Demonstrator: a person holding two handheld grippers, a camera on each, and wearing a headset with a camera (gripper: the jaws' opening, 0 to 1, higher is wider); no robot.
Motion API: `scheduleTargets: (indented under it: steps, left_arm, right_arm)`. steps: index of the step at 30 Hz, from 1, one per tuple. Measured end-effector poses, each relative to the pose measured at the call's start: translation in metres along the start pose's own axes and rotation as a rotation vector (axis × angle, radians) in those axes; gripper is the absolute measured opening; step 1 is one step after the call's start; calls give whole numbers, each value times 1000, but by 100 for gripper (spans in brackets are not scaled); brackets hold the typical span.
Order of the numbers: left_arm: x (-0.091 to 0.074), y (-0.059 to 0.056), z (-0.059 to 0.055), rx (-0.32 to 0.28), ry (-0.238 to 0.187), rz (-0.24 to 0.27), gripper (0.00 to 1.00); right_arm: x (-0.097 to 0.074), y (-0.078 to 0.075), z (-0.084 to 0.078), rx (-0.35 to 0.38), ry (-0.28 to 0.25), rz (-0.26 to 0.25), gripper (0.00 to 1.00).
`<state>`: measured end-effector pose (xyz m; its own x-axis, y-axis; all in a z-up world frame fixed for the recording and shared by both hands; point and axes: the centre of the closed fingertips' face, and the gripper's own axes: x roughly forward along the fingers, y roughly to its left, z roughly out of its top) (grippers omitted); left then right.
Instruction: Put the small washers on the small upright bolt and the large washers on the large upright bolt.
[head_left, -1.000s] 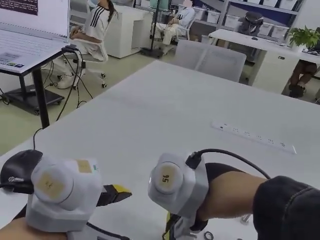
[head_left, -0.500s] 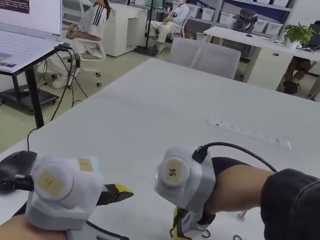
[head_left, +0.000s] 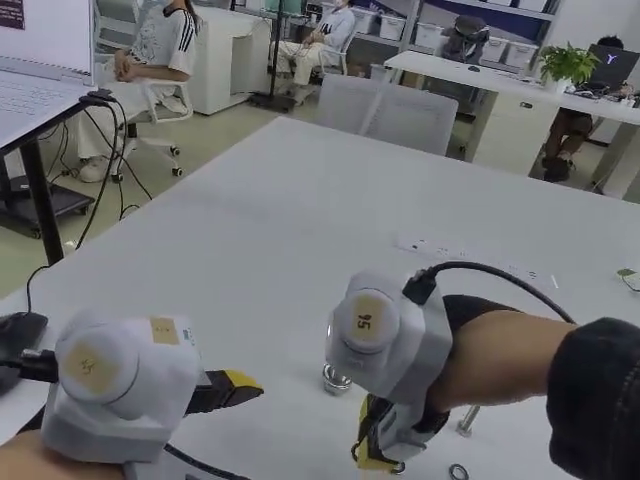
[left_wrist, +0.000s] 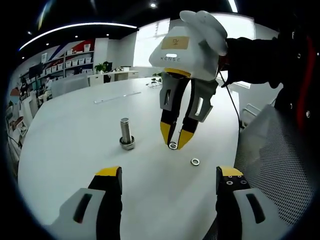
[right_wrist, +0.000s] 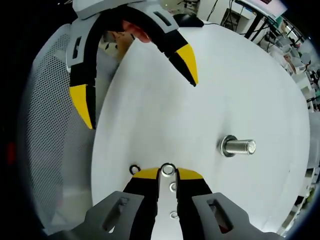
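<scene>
Right gripper, mine: jaws pinched near-shut on a washer by its rim, tips down at the desk, presumably for carrying to the large upright bolt standing near; loose washer just beside; my left gripper: jaws wide apart, empty, held clear

In the head view the right claw hides most of the big bolt, and the arm covers the top of the small bolt. In the right gripper view a jaw overlaps one washer; the pinched washer is too small to size.
</scene>
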<state>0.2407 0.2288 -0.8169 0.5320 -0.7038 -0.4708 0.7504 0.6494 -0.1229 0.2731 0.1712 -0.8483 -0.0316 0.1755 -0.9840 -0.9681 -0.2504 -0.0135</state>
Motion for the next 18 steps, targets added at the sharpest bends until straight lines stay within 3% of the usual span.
scheduleTargets:
  steps: [18]
  left_arm:
    - [11,-2,13,21,-7,-51,77]
  right_arm:
    - [-41,0,-23,76,-28,-37,13]
